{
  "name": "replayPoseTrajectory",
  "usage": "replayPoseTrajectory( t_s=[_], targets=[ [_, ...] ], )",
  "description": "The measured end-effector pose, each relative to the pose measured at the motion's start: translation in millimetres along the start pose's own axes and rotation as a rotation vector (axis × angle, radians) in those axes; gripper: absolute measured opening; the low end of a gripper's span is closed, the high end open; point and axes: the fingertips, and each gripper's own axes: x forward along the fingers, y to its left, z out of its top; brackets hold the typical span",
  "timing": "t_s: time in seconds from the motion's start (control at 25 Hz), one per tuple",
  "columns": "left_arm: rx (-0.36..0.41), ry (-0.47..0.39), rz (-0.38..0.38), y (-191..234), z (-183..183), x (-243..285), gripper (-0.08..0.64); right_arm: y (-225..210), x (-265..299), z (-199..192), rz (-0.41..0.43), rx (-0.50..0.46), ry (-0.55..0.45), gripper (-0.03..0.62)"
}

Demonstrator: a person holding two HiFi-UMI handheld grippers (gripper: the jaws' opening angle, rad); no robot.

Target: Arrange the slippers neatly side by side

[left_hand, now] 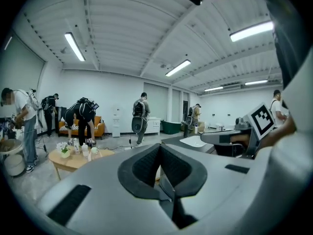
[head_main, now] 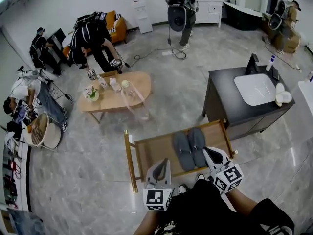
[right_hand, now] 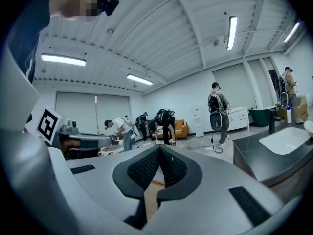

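Slippers (head_main: 190, 149) lie side by side, touching, on the wooden worktop (head_main: 151, 153). Left hand-held gripper (head_main: 165, 163) and right hand-held gripper (head_main: 207, 152) are closed and empty near its front edge; I'd leave the pair undisturbed.

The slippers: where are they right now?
In the head view, the grey slippers lie side by side on the low wooden bench, just left of the right gripper.

surface: wooden bench (head_main: 150, 155) | on it: grey slippers (head_main: 190, 148), pair side by side

Black top (head_main: 203, 207); grey left gripper (head_main: 165, 163), right gripper (head_main: 206, 151); square-marker cubes (head_main: 157, 199)
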Motion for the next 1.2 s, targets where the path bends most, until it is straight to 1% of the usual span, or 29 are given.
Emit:
replayPoseTrajectory(
  t_s=[0.12,0.28,0.48,0.64,0.72,0.8,0.96,1.2],
  targets=[
    [-0.013,-0.018,-0.008,1.2,-1.8,5.2,0.002,7.9,-6.6,13.9,0.006,-0.037,-0.037,-0.002],
    [-0.043,-0.052,-0.001,5.1,2.4,5.9,0.002,20.3,-3.2,17.2,0.018,-0.085,-0.030,-0.002],
    [-0.028,-0.085,0.021,6.3,7.1,14.8,0.002,28.3,7.8,14.2,0.037,-0.091,-0.004,-0.002],
    [0.015,-0.098,0.007,4.2,14.2,13.4,0.002,26.6,9.7,17.3,0.013,-0.077,-0.024,-0.002],
    [0.031,-0.097,0.007,5.2,14.8,10.2,0.002,24.2,8.1,17.5,-0.006,-0.085,-0.018,-0.002],
    [0.027,-0.096,0.017,10.1,12.7,7.9,0.002,24.7,7.7,16.4,-0.012,-0.110,-0.009,-0.002],
    [0.011,-0.097,0.033,19.7,13.0,2.9,0.002,33.8,8.9,16.0,0.000,-0.128,-0.005,-0.002],
    [0.001,-0.117,0.022,11.5,13.0,4.5,0.002,33.5,3.8,13.4,0.003,-0.143,0.003,-0.002]
  ],
)
